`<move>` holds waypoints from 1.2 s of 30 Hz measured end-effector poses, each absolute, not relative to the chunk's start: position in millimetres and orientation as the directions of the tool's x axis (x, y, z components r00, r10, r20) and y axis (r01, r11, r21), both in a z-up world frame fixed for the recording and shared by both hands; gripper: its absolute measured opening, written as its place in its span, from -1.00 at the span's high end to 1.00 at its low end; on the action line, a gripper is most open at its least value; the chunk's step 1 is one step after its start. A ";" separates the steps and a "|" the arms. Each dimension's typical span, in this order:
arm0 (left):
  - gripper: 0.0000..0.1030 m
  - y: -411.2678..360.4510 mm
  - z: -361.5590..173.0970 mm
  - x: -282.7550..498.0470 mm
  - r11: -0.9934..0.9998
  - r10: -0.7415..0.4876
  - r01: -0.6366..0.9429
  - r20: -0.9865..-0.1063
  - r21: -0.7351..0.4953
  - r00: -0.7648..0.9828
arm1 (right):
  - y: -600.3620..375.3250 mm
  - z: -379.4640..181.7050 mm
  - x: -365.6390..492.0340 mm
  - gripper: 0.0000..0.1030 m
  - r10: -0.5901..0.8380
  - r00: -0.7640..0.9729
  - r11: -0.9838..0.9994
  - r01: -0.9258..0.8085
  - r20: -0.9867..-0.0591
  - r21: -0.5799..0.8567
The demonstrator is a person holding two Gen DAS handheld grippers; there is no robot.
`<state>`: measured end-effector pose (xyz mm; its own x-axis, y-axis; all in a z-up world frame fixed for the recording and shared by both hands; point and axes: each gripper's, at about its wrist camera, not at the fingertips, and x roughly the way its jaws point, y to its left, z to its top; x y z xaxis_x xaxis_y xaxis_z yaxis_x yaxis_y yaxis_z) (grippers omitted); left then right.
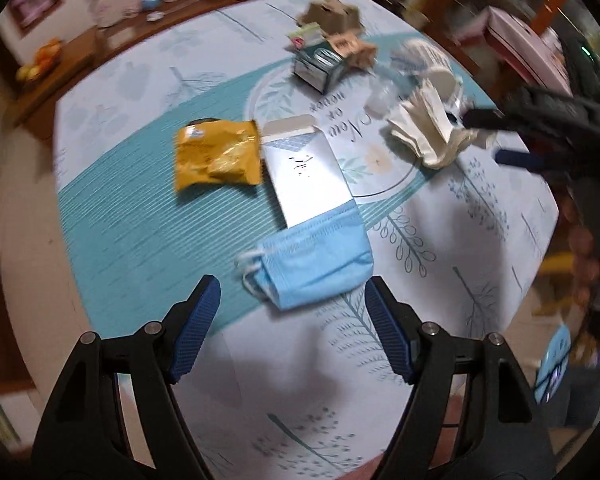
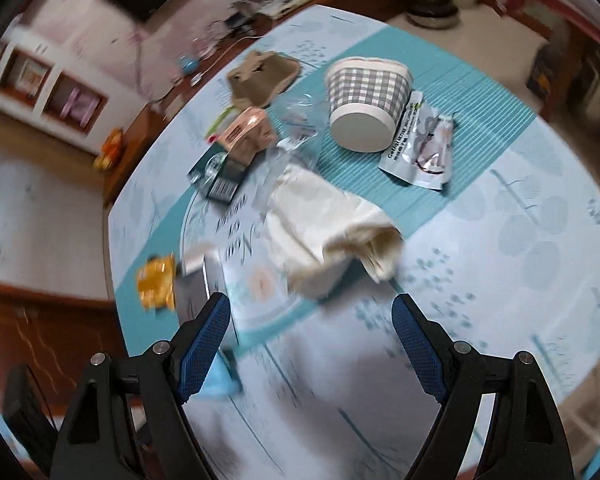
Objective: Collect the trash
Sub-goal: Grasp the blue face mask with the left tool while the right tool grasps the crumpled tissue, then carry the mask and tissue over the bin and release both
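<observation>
Both the left gripper (image 1: 292, 300) and right gripper (image 2: 311, 316) gape empty above the table (image 1: 140, 240), blue face mask (image 1: 312, 264) at the left's twelve o'clock, a blurred, seemingly cream napkin (image 2: 324, 232) at the right's.

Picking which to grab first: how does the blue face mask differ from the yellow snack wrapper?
The blue face mask is soft pleated fabric with white ear loops; the yellow snack wrapper is shiny crinkled foil. The mask lies just ahead of the open left gripper and overlaps the white box; the wrapper sits farther off, beside that box. Both lie flat on the tablecloth, untouched.
</observation>
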<state>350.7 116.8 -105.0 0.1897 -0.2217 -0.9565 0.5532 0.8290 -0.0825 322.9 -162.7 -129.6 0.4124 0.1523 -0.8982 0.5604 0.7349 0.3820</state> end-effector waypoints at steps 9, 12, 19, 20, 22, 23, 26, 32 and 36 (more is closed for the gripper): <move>-0.40 92.5 -139.8 373.6 0.708 -0.221 0.695 -0.974 -0.129 0.045 | -175.4 -181.8 358.7 -0.01 0.133 0.354 0.667 0.659 -0.926 0.348; -0.40 82.4 -154.0 372.4 0.671 -0.185 0.732 -0.983 -0.117 0.013 | -179.3 -196.2 357.6 0.27 0.132 0.332 0.657 0.676 -0.934 0.333; 0.28 75.6 -168.3 371.8 0.669 -0.163 0.732 -0.986 -0.129 -0.025 | -182.4 -199.8 347.8 0.76 0.120 0.359 0.685 0.645 -0.926 0.339; 0.32 76.1 -167.7 370.4 0.672 -0.162 0.729 -0.986 -0.127 -0.022 | -185.0 -198.5 344.6 0.78 0.122 0.364 0.684 0.643 -0.923 0.344; 0.58 77.3 -166.8 366.7 0.680 -0.160 0.723 -0.987 -0.123 -0.018 | -184.4 -198.2 338.4 0.81 0.130 0.373 0.686 0.635 -0.919 0.355; 0.63 77.4 -165.3 363.9 0.683 -0.159 0.720 -0.987 -0.118 -0.012 | -184.5 -197.5 336.3 0.82 0.133 0.377 0.688 0.631 -0.917 0.359; 0.80 77.5 -160.8 353.2 0.692 -0.157 0.715 -0.987 -0.100 0.013 | -186.8 -190.0 328.8 0.85 0.142 0.389 0.695 0.615 -0.910 0.372; 0.86 72.6 -141.1 327.7 0.728 -0.172 0.681 -0.983 -0.078 0.071 | -188.8 -171.0 307.4 0.87 0.162 0.423 0.716 0.571 -0.892 0.401; 0.86 70.5 -121.0 306.9 0.764 -0.196 0.640 -0.974 -0.082 0.110 | -186.5 -155.8 295.1 0.87 0.177 0.448 0.743 0.524 -0.876 0.418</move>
